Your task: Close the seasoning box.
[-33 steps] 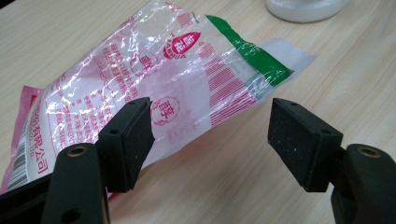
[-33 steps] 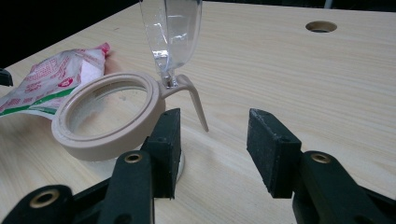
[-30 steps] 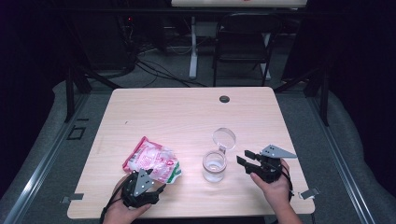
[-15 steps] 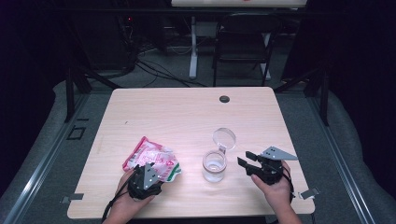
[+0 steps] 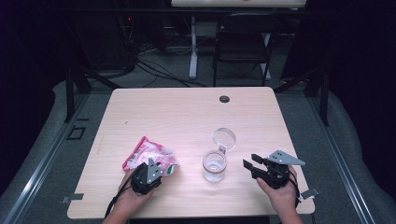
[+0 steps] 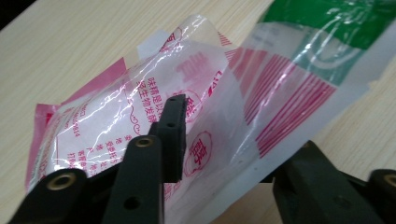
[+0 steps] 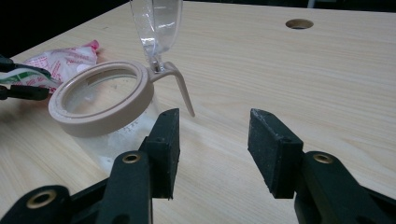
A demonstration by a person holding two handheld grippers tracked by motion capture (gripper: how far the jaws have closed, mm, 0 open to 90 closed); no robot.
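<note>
A pink, white and green plastic bag (image 5: 148, 156) with red print lies on the front left of the wooden table (image 5: 187, 112). My left gripper (image 5: 152, 170) is at the bag's near edge. In the left gripper view the bag (image 6: 116, 102) runs up between the jaws of the left gripper (image 6: 233, 130), which stand wide apart. A small clear jar (image 5: 215, 167) with a beige rim stands at the front centre, its hinged lid (image 5: 224, 138) flipped up. My right gripper (image 5: 252, 164) is open just right of the jar (image 7: 100, 95), with nothing between its fingers (image 7: 215, 116).
A round cable hole (image 5: 224, 99) sits near the table's far edge. Beyond the table a dark chair (image 5: 243, 37) and floor cables stand. Bare tabletop stretches behind the jar and bag. The person's hands come in over the front edge.
My left gripper has moved forward onto the bag's near edge, and the bag has bunched up a little. The right gripper and the jar have stayed put.
</note>
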